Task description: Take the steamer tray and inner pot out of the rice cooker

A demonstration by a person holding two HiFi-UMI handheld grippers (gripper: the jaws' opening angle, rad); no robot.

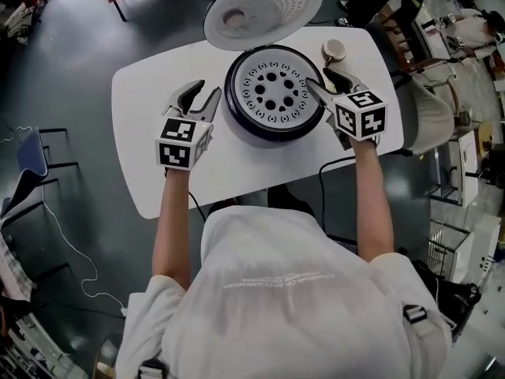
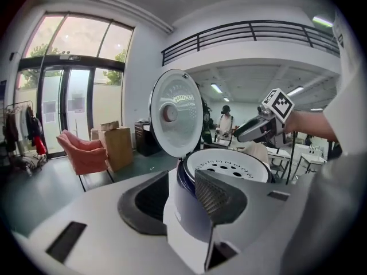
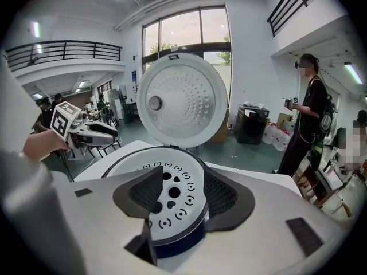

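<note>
The rice cooker (image 1: 272, 135) is set upright near the middle of the white table (image 1: 150, 85); its body is seen as white below, with a dark blue band round the mouth; its round white lid (image 1: 263, 10) is swung open at the far side; the steamer tray (image 1: 272, 89), white and pierced with round holes, is seated level in the mouth; the inner pot is hidden beneath it.

I see a white steamer tray (image 1: 274, 89) patterned with dark holes, in a navy rice cooker (image 1: 272, 137) on a white table (image 1: 154, 93). The cube (image 1: 360, 114) on my right gripper (image 1: 317, 77) carries black-and-white squares.
</note>
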